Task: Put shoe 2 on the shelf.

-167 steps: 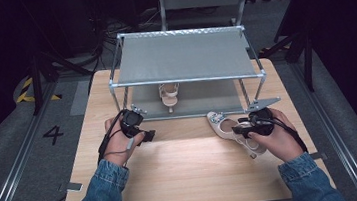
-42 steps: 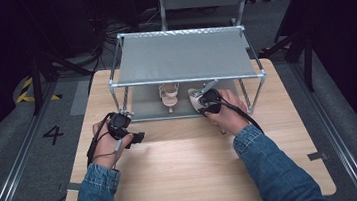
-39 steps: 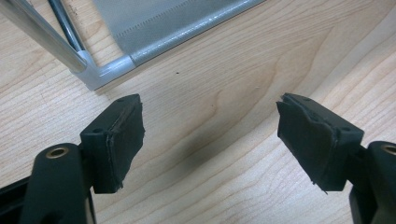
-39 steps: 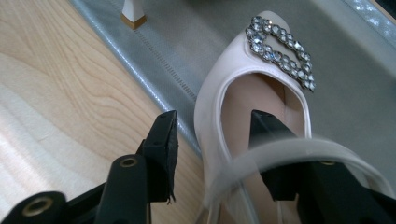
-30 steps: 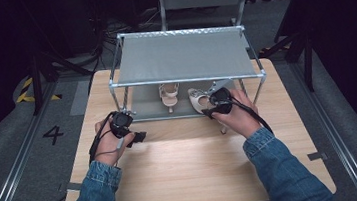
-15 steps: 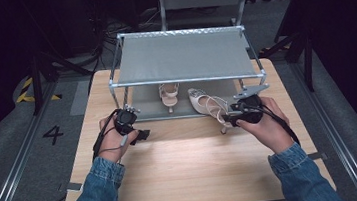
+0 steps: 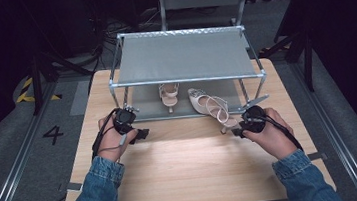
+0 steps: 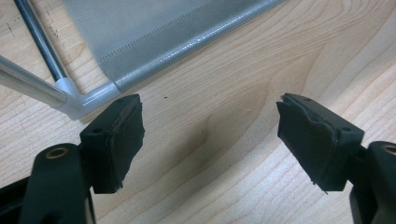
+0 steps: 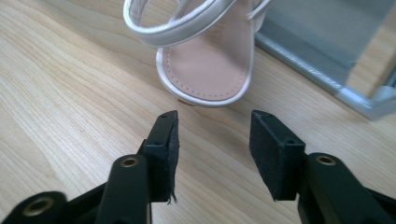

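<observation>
Both tongs are released and hold nothing. The right gripper (image 9: 212, 154) is in the lower middle of its view, its jaws just before the heel end of a sandal (image 7: 211, 108) on the table (image 7: 199, 168). This sandal lies half under the rack (image 7: 184, 57), middle right of the high view. A second sandal (image 7: 169, 94) lies under the rack. The left gripper (image 8: 210, 140) hovers over bare wood beside the rack's corner.

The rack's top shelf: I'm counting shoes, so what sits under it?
Under the grey top shelf, two pale sandals: one fully beneath, the other with its heel sticking out towards the right gripper. Anything farther back is hidden.

Second sandal (image 7: 169, 95) half hidden under the rack's top shelf (image 7: 184, 57); nearer sandal (image 9: 205, 56) cut off by top edge
</observation>
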Motion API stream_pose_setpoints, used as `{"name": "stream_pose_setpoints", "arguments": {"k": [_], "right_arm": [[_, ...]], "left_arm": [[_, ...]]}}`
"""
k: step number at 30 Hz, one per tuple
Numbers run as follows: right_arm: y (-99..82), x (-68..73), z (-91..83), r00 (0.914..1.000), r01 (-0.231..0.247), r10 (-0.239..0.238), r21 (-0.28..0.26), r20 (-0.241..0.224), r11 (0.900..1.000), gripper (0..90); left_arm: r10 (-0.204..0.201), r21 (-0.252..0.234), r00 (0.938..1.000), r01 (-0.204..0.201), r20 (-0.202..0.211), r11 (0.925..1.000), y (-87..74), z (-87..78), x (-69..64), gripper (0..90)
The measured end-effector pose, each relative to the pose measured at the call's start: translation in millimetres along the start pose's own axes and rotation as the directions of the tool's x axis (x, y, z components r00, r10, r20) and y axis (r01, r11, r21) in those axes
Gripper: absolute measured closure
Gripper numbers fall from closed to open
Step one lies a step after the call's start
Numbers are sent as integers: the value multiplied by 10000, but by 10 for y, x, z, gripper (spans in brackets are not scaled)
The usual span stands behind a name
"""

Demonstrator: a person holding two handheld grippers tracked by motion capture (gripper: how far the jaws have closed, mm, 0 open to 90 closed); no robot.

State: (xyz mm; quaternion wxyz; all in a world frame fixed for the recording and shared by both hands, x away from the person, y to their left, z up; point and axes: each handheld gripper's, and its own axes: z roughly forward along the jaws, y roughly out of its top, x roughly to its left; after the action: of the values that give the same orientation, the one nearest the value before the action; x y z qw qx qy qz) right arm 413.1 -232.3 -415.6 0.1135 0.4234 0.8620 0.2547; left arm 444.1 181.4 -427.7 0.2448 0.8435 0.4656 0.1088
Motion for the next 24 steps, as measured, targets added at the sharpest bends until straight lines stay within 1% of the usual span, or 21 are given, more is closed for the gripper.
{"name": "stream_pose_setpoints", "arguments": {"k": [1,3,6,7,8,9,13,15,16,18,20,21,22,23,24], "right_arm": [[-4,4,48,10000,0,0,-63,-19,10000,579],[-7,8,112,10000,24,-25,-141,-89,9999,607],[-16,23,205,9996,63,-70,-282,-256,9996,622],[-16,23,205,9996,63,-70,-282,-256,9996,622],[-20,28,236,9996,153,-163,-399,-249,9991,622],[-20,30,262,9995,142,-156,-537,-270,9985,622],[-43,26,373,9997,-82,61,-838,-255,9964,630],[-48,23,413,9996,-188,165,-1011,-229,9947,670],[-46,21,422,9995,-223,199,-1135,-228,9933,687],[-36,25,416,9989,-329,278,-1412,-378,9894,725],[-8,46,383,9990,-281,214,-1790,-390,9834,752],[7,55,367,9995,-190,138,-1951,-279,9806,765],[7,55,367,9995,-190,138,-1951,-279,9806,765],[26,71,347,9992,-273,209,-2109,-327,9771,784],[46,82,335,9992,-231,156,-2136,-368,9766,788]], "left_arm": [[2,106,10000,-2,17,9999,1,-4,-4,232],[22,86,10000,-22,4,10000,2,-2,-6,232],[8,130,10000,-8,-15,9999,3,1,-7,232],[8,130,10000,-8,-15,9999,3,1,-7,231],[27,167,10000,-26,-26,9999,2,6,-8,231],[53,132,10000,-53,6,9999,2,13,-8,231],[30,142,10000,-30,-43,9999,-6,10,-8,231],[10,98,10000,-10,-42,10000,-13,0,3,231],[-32,119,10000,33,-32,9999,-18,-5,4,231],[-1,92,9999,2,-101,10000,-23,-10,11,230],[-66,76,9999,67,-86,9999,-34,-10,10,231],[-108,99,9999,109,-111,9999,-43,-13,8,230],[-108,99,9999,109,-111,9999,-43,-13,8,231],[-137,75,9999,138,-95,9999,-52,-14,11,231],[-100,135,9999,101,-130,9999,-59,-25,18,231]]}}
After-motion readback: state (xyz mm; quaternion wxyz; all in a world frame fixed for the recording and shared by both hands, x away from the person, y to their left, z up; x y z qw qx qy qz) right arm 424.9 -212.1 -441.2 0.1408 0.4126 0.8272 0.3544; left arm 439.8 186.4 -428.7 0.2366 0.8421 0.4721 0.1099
